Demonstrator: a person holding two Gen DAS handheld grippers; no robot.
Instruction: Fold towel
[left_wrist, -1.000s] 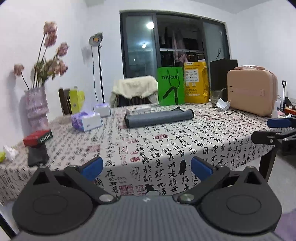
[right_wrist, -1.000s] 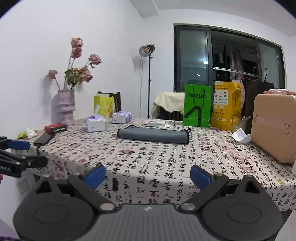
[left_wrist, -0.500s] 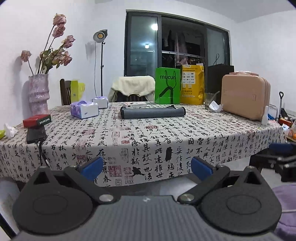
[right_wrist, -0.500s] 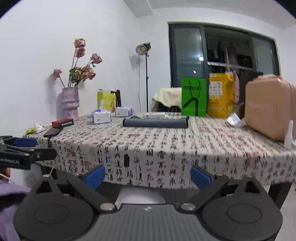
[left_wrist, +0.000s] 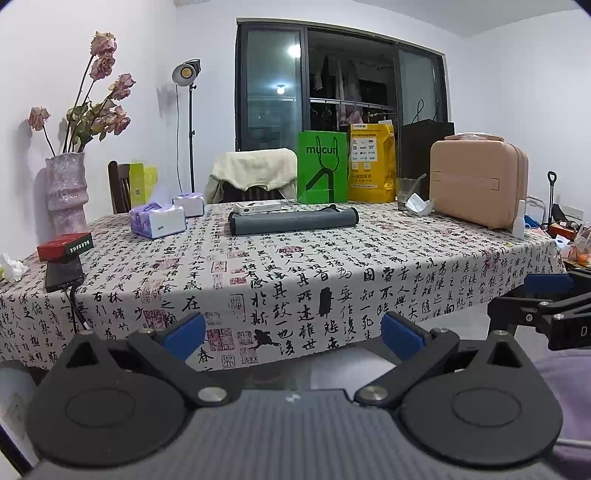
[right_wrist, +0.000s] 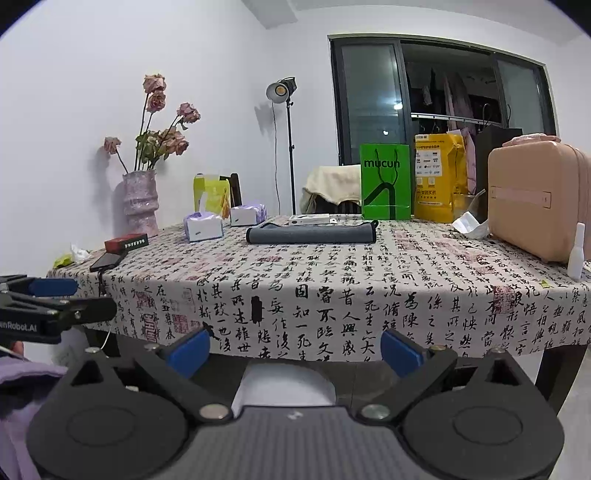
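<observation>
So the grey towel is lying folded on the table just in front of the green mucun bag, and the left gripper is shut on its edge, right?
Not quite. The grey towel does lie folded on the table in front of the green mucun bag, but the left gripper is open and holds nothing, well short of the towel at the near table edge. The left wrist view shows it.

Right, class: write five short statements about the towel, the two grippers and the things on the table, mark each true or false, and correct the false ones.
1. The grey towel lies folded on the table. True.
2. The left gripper is shut on the towel. False: it is open, holds nothing, and sits off the table's near edge.
3. The right gripper is open. True.
4. The green bag stands in front of the towel. False: it stands behind it.
5. The pink case lies flat beside the vase. False: it stands upright at the opposite end of the table.
</observation>
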